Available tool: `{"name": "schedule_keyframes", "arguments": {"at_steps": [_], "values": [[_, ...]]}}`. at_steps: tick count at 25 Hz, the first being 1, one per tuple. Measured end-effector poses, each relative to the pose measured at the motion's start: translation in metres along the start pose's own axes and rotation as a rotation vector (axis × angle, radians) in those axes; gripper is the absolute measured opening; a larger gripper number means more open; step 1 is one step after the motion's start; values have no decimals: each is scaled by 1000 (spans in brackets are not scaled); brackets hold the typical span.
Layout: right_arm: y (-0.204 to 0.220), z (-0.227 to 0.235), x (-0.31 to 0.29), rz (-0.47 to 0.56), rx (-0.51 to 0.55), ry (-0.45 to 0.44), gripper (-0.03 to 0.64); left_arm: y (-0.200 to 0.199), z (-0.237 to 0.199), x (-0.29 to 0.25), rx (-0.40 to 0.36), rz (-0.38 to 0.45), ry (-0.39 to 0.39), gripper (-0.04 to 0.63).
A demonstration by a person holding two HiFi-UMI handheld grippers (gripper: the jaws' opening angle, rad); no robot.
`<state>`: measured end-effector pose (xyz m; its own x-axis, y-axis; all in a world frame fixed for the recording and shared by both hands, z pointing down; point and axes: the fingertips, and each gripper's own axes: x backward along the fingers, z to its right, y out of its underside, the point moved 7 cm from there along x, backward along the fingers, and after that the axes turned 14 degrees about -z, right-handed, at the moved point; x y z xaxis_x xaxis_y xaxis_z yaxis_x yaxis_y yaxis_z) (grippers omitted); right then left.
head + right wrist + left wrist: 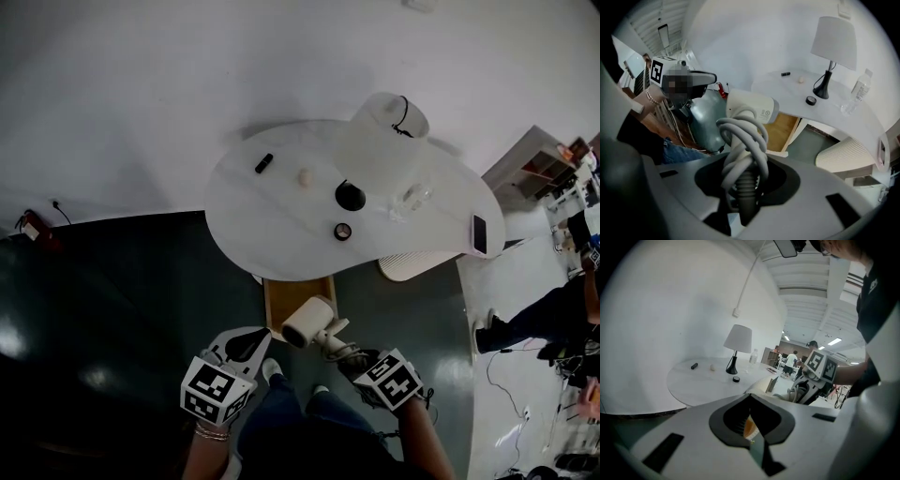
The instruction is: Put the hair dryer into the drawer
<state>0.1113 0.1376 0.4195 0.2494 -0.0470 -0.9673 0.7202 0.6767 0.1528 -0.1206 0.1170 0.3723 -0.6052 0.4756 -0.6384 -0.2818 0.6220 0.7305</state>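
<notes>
Gripping the one hair dryer (309,323) by its handle in the right tool (345,356), with the jaws clamped over the grey cord (740,138) wound round that handle, probably so that no loose loop trails or snags. Holding it in the air just over the front edge of the single open drawer (281,298), not yet inside, barrel turned toward the wooden bottom, seemingly to go in head first. With the left tool (246,345) just beside it, closed on nothing, likely on hand for pushing the drawer shut afterwards. Counting on the white tabletop (244,216) beyond: one lamp (384,127), one clear bottle (412,197), one black puck (342,231), one short black stick (263,163), one pale ball (305,175), one phone (479,234) at the far right edge.
</notes>
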Motion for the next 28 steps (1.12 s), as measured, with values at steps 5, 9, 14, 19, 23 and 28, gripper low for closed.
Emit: {"name": "schedule_keyframes", "arguments": {"at_steps": [5, 9, 14, 19, 23, 28], "values": [[-6, -2, -12, -62, -31, 1, 156, 6, -14, 1, 10, -13, 13, 15], [-11, -6, -17, -96, -59, -9, 156, 12, -23, 6, 11, -35, 14, 15], [-14, -8, -19, -119, -77, -23, 156, 17, -34, 3, 20, -41, 16, 15], [-16, -6, -24, -120, -119, -41, 156, 20, -41, -4, 20, -53, 33, 15], [-19, -6, -25, -127, -136, -33, 156, 21, -44, -9, 20, -55, 55, 15], [-23, -3, -25, -134, -156, -32, 156, 21, -59, -8, 39, -62, 34, 15]]}}
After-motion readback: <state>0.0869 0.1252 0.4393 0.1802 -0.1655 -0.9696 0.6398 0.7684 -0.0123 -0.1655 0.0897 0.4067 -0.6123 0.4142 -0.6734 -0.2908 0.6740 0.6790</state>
